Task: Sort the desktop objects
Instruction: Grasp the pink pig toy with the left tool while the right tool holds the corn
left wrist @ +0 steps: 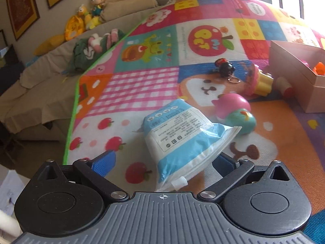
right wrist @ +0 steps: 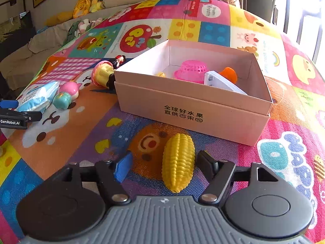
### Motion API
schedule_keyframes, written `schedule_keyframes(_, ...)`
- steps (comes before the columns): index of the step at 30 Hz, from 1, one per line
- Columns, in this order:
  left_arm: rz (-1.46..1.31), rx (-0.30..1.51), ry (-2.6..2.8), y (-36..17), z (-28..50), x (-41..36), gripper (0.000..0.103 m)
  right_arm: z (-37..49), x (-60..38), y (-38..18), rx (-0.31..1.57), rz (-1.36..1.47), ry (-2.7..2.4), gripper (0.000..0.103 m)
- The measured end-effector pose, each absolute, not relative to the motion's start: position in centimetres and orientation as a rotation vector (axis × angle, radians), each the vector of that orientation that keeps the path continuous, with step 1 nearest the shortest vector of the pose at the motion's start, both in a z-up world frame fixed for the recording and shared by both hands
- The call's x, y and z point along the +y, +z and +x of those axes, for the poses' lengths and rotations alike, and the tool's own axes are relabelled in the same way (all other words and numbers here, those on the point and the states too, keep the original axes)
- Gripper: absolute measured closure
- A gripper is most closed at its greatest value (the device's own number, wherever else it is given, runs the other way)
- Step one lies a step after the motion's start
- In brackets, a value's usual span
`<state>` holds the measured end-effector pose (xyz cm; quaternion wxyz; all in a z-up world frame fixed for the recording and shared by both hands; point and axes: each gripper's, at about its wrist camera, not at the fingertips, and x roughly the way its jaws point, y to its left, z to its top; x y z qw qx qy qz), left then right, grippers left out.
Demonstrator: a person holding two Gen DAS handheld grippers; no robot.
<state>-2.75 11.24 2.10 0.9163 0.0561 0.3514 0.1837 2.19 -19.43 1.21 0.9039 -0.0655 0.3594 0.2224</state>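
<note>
Yellow plastic corn [right wrist: 178, 162] lies on the play mat [right wrist: 85, 142] between the wide-spread fingers of the right gripper [right wrist: 162, 165], the pink box [right wrist: 193, 109] just beyond. The left gripper [left wrist: 162, 162], also wide, straddles a blue-white pouch [left wrist: 182, 140].

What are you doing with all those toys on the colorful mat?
A person is tidying toys into the pink box using two hand-held grippers. The left gripper is open around a blue and white packet, and the right gripper is open around a yellow toy corn. Neither is clamped yet. The box already holds a pink basket and other pieces.
</note>
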Motion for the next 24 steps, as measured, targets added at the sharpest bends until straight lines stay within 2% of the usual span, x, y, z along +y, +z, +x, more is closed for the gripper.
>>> schedule_keyframes(2,0.081,0.701,0.359,3.1,-3.1,11.7,0.000,2.0,-19.1,1.0,0.732,-0.141,0.463,0.023)
schedule_keyframes(10,-0.061,0.567,0.116,5.7,-3.3,9.3,0.000,2.0,-19.0,0.9,0.731,-0.145,0.445,0.018)
schedule_keyframes(11,-0.056,0.557,0.099,5.6,-3.3,8.7,0.002,2.0,-19.1,0.9,0.731,-0.142,0.442,0.018)
schedule_keyframes(14,-0.039,0.577,0.063,5.1,-2.8,7.9,0.032,1.9,-19.0,0.9,0.727,-0.143,0.422,0.018)
schedule_keyframes(19,-0.028,0.633,0.060,3.6,-0.1,7.3,0.030,1.7,-19.3,1.0,0.704,-0.127,0.426,0.015)
schedule_keyframes(24,-0.030,0.711,0.109,2.1,3.4,7.2,0.034,1.7,-19.3,1.0,0.707,-0.123,0.424,0.015)
